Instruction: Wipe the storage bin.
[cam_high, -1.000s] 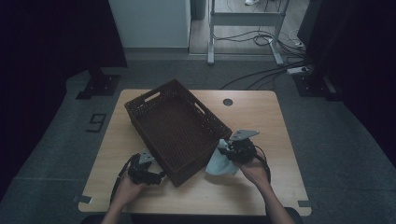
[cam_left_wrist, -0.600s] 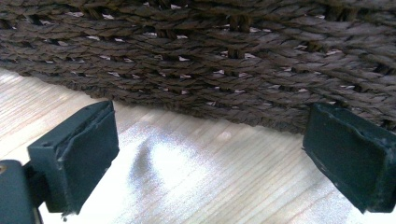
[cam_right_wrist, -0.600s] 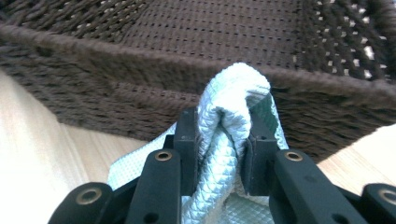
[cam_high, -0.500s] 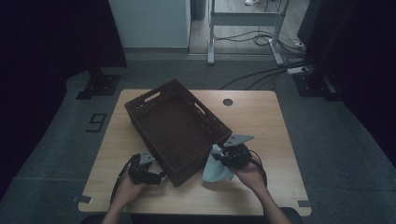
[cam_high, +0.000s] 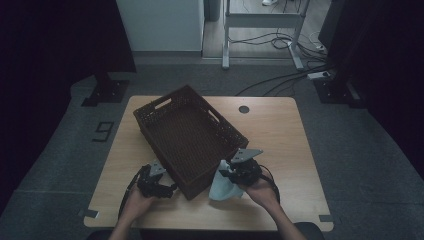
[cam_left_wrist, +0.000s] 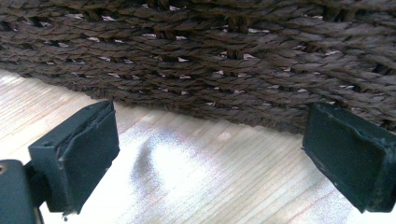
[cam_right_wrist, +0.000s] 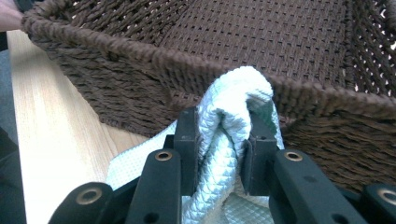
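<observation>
I'm mid-carry: my right gripper (cam_right_wrist: 218, 154) is clamped on a bunched white quilted cloth (cam_right_wrist: 231, 107), held lower centre of the right gripper view, just at the near rim of the dark brown woven basket (cam_right_wrist: 154, 60). Next I'd lift it over that rim. My left gripper (cam_left_wrist: 210, 154) stands wide, holding nothing, beside the basket wall.

Left gripper (cam_high: 159, 181) low at the table, jaws spread wide with nothing between them, left hand (cam_high: 134, 204) behind it, right gripper (cam_high: 231, 174) jaws nearly closed, clamped on a fold, right hand (cam_high: 262, 190) gripping its body
</observation>
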